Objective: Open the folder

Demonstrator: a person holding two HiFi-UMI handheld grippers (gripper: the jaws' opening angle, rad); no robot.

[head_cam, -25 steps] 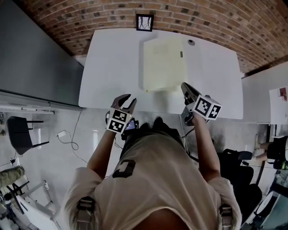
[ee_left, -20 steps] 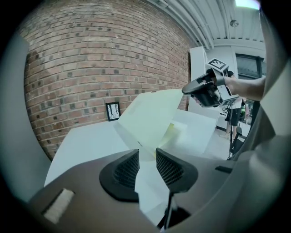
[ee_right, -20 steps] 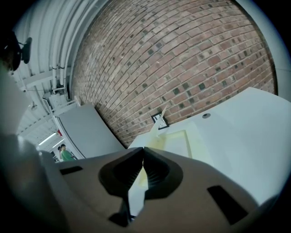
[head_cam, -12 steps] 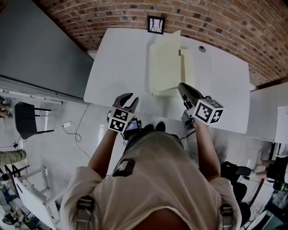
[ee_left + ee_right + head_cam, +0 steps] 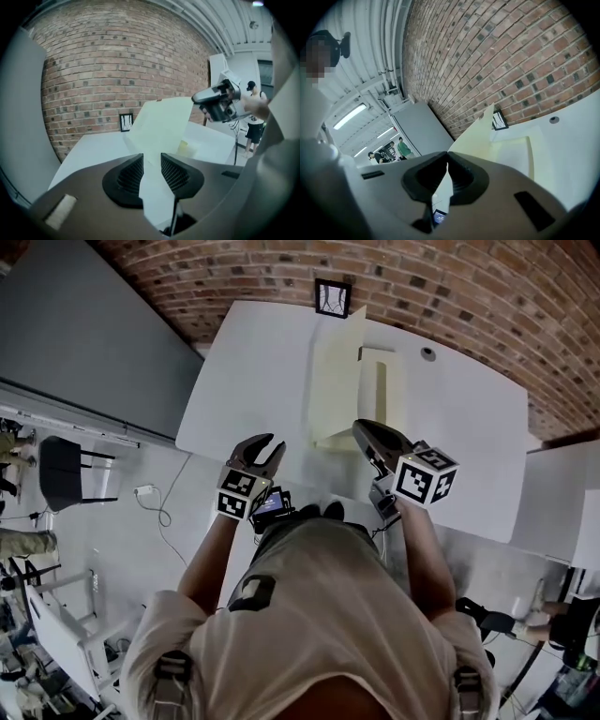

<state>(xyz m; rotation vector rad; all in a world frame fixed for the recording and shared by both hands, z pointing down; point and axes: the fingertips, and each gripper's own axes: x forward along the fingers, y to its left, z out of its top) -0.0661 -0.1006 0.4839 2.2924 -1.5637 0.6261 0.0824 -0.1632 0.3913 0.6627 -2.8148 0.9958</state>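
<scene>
Head view: folder (image 5: 339,371) on the white bench (image 5: 253,381), its cover standing upright. Right gripper (image 5: 360,428): fingers closed together on the cover's near corner, with the folder's flat half lying just beyond them. Left gripper (image 5: 268,448): fingers apart, gripping nothing, at the bench's near edge. The folder stands to their right, apart from them.

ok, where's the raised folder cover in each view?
Head view: folder cover upper centre, raised.
Left gripper view: cover at centre of frame.
Right gripper view: cover just right of centre.
Shared landmark: small black-framed sign just past the cover.
</scene>
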